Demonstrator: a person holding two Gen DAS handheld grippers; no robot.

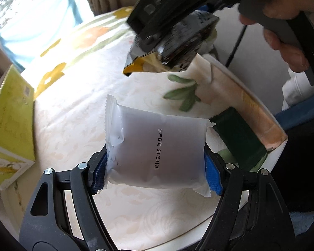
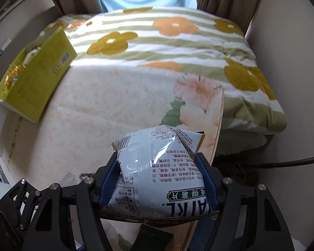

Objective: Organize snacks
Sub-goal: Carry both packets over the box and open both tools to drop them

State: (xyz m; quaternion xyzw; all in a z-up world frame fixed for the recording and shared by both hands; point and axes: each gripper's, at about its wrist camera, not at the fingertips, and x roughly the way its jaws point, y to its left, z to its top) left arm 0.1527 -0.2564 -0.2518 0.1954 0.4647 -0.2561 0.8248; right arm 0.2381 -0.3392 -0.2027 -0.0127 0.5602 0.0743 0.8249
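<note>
My left gripper (image 1: 157, 167) is shut on a white frosted snack packet (image 1: 157, 146) with a printed date, held above the mattress. My right gripper (image 2: 157, 179) is shut on a silver-grey chip bag (image 2: 157, 167) with printed text. In the left wrist view the right gripper (image 1: 167, 37) appears at the upper middle, carrying the chip bag (image 1: 178, 48) above the mattress. A yellow-green snack box (image 2: 35, 79) lies open at the left edge of the mattress; it also shows in the left wrist view (image 1: 10, 125). A dark green packet (image 1: 240, 140) lies at the mattress's right edge.
The cream patterned mattress (image 2: 98, 113) fills the middle. A flowered striped quilt (image 2: 167, 46) is bunched at the far end by the window curtains. A black cable (image 2: 282, 163) runs on the floor at the right. A small wrapper (image 2: 85, 175) lies near the left gripper.
</note>
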